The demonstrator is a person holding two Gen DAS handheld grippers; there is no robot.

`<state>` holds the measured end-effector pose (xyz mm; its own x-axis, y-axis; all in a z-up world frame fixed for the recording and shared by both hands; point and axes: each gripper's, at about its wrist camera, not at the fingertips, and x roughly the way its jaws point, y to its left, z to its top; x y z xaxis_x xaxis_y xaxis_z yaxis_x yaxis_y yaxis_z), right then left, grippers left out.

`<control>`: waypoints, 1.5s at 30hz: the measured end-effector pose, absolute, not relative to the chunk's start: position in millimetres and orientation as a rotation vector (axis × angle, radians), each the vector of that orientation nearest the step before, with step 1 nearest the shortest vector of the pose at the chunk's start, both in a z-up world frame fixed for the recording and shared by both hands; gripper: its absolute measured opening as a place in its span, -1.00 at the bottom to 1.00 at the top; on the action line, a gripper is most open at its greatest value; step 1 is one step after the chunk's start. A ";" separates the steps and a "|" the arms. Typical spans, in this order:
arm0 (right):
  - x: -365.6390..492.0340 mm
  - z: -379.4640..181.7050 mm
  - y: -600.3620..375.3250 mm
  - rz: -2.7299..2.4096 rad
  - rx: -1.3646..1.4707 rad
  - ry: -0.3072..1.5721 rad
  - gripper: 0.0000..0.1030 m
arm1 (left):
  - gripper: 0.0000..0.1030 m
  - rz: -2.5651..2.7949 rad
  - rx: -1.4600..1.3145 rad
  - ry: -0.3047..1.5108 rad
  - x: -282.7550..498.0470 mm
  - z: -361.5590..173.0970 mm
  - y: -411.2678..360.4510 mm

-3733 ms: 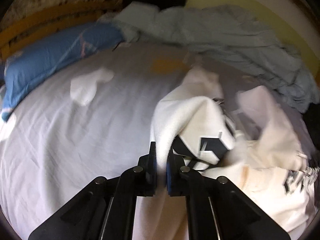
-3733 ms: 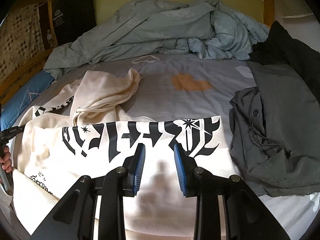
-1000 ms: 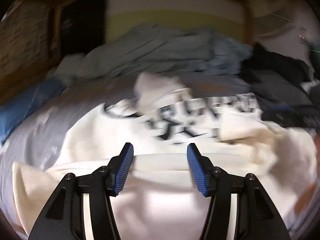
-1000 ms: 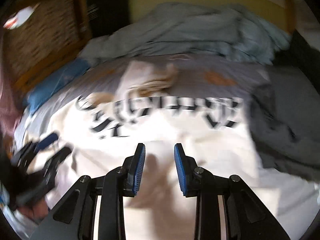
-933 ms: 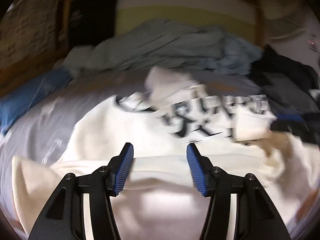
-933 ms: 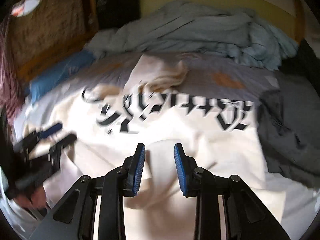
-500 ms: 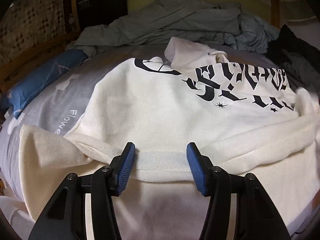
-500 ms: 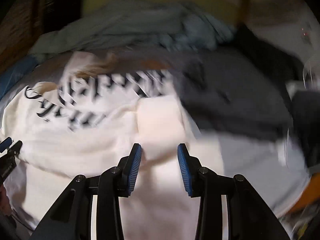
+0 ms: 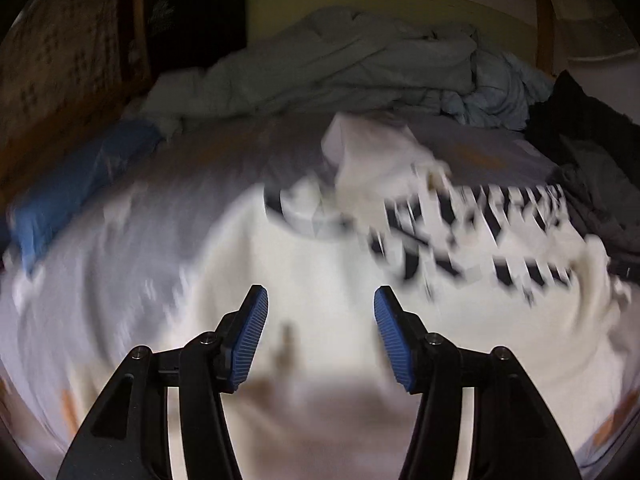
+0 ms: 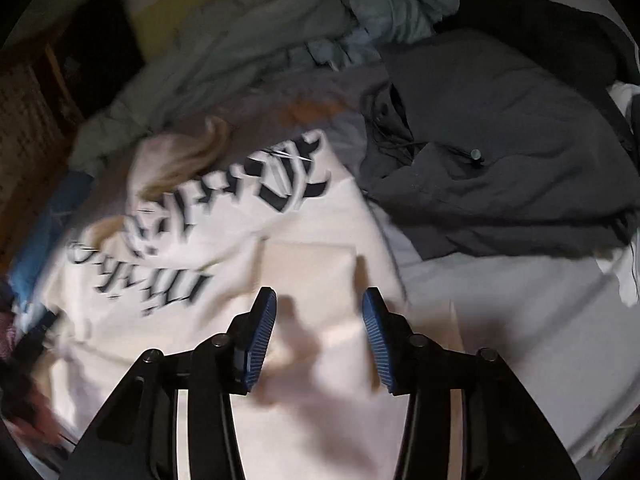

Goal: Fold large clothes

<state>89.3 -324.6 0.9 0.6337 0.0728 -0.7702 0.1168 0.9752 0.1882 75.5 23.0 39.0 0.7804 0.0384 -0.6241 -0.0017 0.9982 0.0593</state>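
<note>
- Your right claw [image 10: 316,322] sits at bottom centre of its view, jaws opening, nothing pinched. Only a flat folded patch of cream cloth shows in the gap, just past the tips.
- Your left claw [image 9: 320,334] is spread too, gripping nothing, with plain cream fabric under it.
- The hoodie [image 10: 224,248] starts right at both claws and spreads away from you. In the right view it runs up and left, and its right edge sits just up and right of the tips, so I'd say the right claw is nearer that side.
- Its black lettering [image 9: 480,232] crosses the middle right of the left view; the long axis looks roughly side to side.
- Looks: cream, soft, hood bunched at upper centre, pretty blurred.
- Beyond: a grey garment [image 10: 500,152] at right, touching the hoodie's edge, and a blue-green duvet [image 9: 340,68] along the top.
</note>
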 end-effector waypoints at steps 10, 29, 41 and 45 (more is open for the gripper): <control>78.6 42.5 -312.9 0.070 0.129 0.641 -0.88 | 0.29 0.108 0.088 0.735 149.2 39.8 78.8; 111.9 22.8 -293.1 -0.086 -0.073 0.699 -0.88 | -0.79 0.030 0.171 0.764 153.1 19.9 59.1; 158.3 34.1 -279.2 -0.061 -0.103 0.657 -0.91 | -0.55 0.211 -0.029 0.782 189.2 6.9 122.8; 171.8 5.4 -284.9 0.035 -0.010 0.759 -0.68 | 0.05 0.249 0.017 0.743 185.1 10.4 115.7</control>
